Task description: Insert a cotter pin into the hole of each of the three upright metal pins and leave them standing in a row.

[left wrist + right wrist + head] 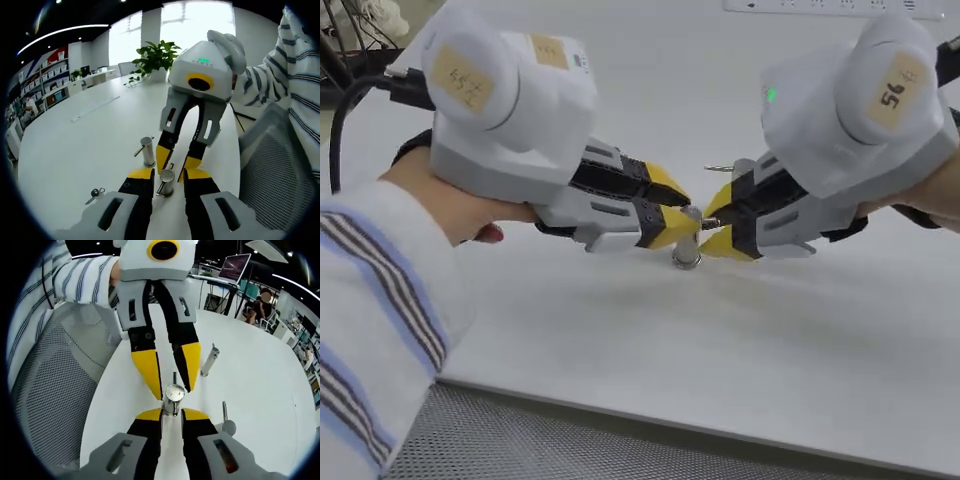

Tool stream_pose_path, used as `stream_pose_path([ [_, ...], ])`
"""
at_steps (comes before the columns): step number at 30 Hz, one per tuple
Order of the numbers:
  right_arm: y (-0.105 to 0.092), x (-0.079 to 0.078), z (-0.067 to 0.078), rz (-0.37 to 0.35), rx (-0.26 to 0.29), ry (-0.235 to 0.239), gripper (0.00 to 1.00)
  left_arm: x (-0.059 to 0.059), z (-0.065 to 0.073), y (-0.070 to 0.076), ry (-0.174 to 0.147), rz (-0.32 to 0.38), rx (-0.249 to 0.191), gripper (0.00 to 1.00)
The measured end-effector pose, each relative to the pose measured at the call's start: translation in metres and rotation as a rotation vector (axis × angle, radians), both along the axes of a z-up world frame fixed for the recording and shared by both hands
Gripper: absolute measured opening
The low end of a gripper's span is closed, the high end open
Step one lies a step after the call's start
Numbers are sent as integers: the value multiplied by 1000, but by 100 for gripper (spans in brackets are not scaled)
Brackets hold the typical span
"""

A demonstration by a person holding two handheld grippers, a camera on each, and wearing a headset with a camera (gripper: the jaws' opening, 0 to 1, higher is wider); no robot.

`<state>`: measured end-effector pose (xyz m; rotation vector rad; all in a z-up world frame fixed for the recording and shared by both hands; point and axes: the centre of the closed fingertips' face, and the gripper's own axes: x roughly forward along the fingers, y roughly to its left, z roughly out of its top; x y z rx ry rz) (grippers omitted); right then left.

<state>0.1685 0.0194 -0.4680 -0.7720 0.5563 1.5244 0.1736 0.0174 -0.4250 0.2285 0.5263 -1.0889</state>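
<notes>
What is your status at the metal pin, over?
Left gripper and right gripper flank one upright pin, grip unclear. Cotter pin crosses it. Second pin stands apart, nothing in the way.

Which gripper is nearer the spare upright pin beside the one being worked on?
Right. The right gripper is beside the spare pin; the left gripper is farther, across the worked pin.

Left gripper (672, 212), right gripper (720, 222): white-grey, yellow-black tips; metal pin (686, 252): silver; table (720, 330): white; sleeve (380, 300): white, blue-brown stripes.
</notes>
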Motion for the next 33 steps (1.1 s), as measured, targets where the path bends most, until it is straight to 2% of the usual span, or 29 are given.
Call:
stream_pose_path([
  [2, 0, -1, 0, -30, 27, 29, 16, 2, 1, 5, -23, 15, 6, 33],
  [3, 0, -2, 0, -44, 41, 45, 16, 1, 2, 7, -25, 24, 1, 40],
  [5, 1, -3, -1, -71, 71, 70, 17, 0, 5, 10, -27, 62, -24, 46],
  [6, 2, -3, -1, -81, 83, 77, 18, 2, 8, 12, -51, 81, -45, 49],
  [7, 3, -4, -1, -88, 97, 83, 20, 1, 11, 14, -48, 104, -89, 53],
  [8, 5, -3, -1, -89, 123, 84, 23, 0, 11, 14, -41, 108, -104, 56],
  [9, 8, -2, 1, -88, 156, 72, 24, -1, 12, 17, -22, 125, -132, 61],
  [10, 11, -2, 2, -99, 183, 75, 25, -2, 10, 20, -27, 125, -121, 64],
  [12, 14, -5, 2, -105, 198, 107, 27, -5, 8, 24, -17, 133, -116, 71],
  [14, 16, -4, 1, -111, 210, 111, 28, -8, 7, 26, -8, 139, -117, 78],
  [15, 18, -5, 0, -113, 217, 116, 27, -9, 6, 26, -2, 150, -125, 82],
  [17, 21, -5, -3, -121, 229, 128, 26, -15, 10, 22, -15, 129, -151, 93],
  [18, 22, -5, -3, -122, 233, 132, 26, -17, 10, 20, -6, 125, -163, 96],
  [21, 24, -6, -5, -123, 245, 135, 22, -23, 9, 17, -1, 119, -159, 99],
  [24, 26, 1, -4, -148, 260, 121, 11, -29, 1, 17, 9, 112, -115, 99],
  [25, 26, 2, -4, -151, 261, 119, 9, -29, 0, 18, 14, 114, -114, 99],
  [33, 27, 0, -3, -121, 264, 84, 9, -34, -5, 22, 15, 106, -69, 99],
])
